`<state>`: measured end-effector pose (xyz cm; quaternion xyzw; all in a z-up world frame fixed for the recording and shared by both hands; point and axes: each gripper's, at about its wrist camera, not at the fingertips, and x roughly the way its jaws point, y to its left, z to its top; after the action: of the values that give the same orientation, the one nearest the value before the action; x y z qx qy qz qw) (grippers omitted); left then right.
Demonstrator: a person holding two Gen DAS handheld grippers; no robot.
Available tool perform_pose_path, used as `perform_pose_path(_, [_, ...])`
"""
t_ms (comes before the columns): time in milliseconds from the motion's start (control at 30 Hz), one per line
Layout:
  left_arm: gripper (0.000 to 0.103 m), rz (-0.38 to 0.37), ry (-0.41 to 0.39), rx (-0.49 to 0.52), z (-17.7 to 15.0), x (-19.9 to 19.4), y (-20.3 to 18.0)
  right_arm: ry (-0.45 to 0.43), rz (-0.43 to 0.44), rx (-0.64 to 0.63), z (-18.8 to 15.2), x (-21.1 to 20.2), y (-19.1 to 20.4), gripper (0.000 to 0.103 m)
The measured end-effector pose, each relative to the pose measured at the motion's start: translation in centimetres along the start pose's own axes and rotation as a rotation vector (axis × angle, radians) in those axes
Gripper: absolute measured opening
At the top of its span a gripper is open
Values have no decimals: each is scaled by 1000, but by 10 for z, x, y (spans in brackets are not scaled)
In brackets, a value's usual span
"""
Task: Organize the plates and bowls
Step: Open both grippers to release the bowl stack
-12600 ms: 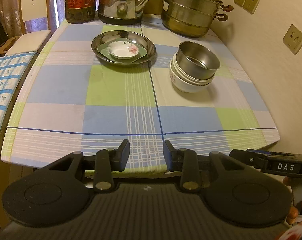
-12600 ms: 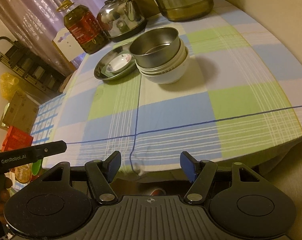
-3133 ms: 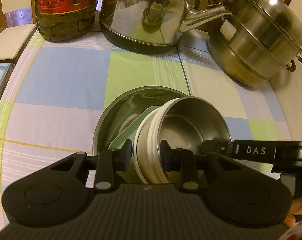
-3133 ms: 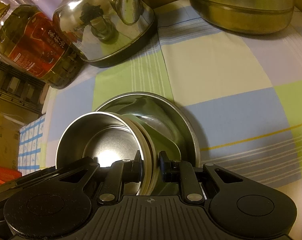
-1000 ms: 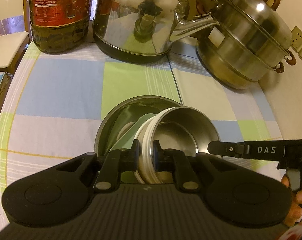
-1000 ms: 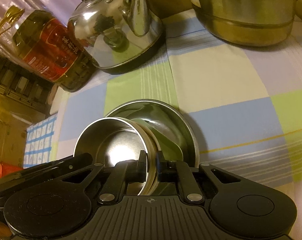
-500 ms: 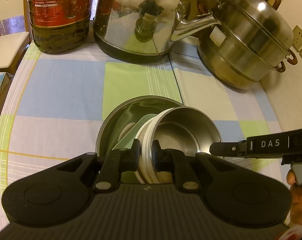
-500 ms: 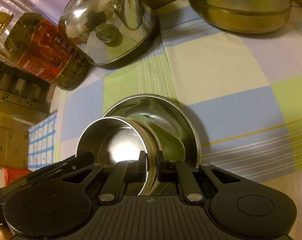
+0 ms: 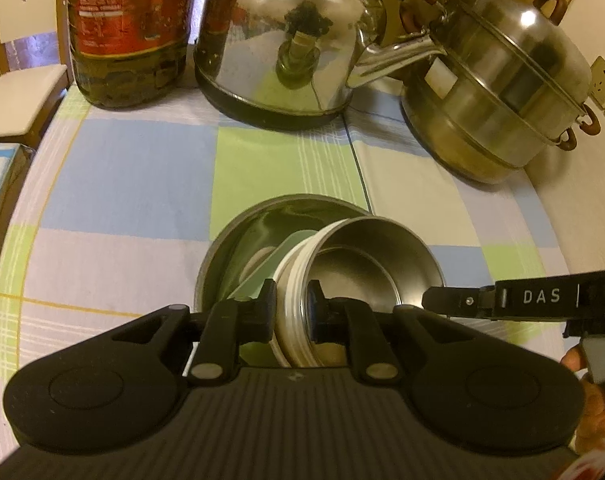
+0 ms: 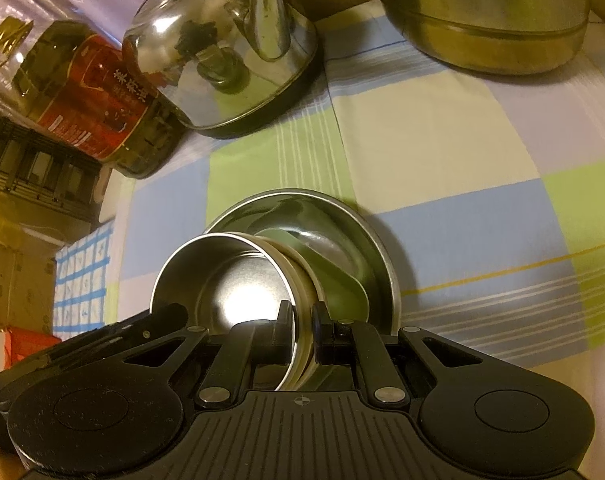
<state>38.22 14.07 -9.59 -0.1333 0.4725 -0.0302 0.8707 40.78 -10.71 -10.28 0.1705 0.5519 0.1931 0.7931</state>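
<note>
A stack of bowls, a steel bowl nested in white bowls, sits over a wide steel plate that holds a pale green dish and a small white saucer. My left gripper is shut on the stack's left rim. My right gripper is shut on its right rim, one finger inside the steel bowl. The steel plate and green dish show beyond it.
A steel kettle, a red-labelled oil bottle and a stacked steel steamer pot stand close behind on the checked tablecloth. A wall with sockets is at the right. A chair stands beyond the table's left edge.
Both grippers hold the bowl stack as before. The views have shifted slightly forward toward the kettle; the stack stays over the steel plate.
</note>
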Motion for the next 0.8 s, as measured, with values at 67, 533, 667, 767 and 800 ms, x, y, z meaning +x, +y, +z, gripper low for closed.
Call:
perform_pose_path(67, [18,2,-19,3,0,-7,-2,-26,10,-8,-3,-5,0,11])
perform_pose_path(533, [25,51,-161,89,-61,-103,-36,-293,148,-100,-87,-91,-10,63])
perform_pose_path(667, [25,62,-164,110,-95,-128,-52,-319,121,-115,-123,-115,-14,63])
perform_pose_path(767, [26,53,-149,119,-120,-143,-63,-314,115,-131,-148,-133,-18,63])
perform_pose_path(800, [26,49,-144,119,-127,-146,-66,-311,113,-127,-155,-139,-20,63])
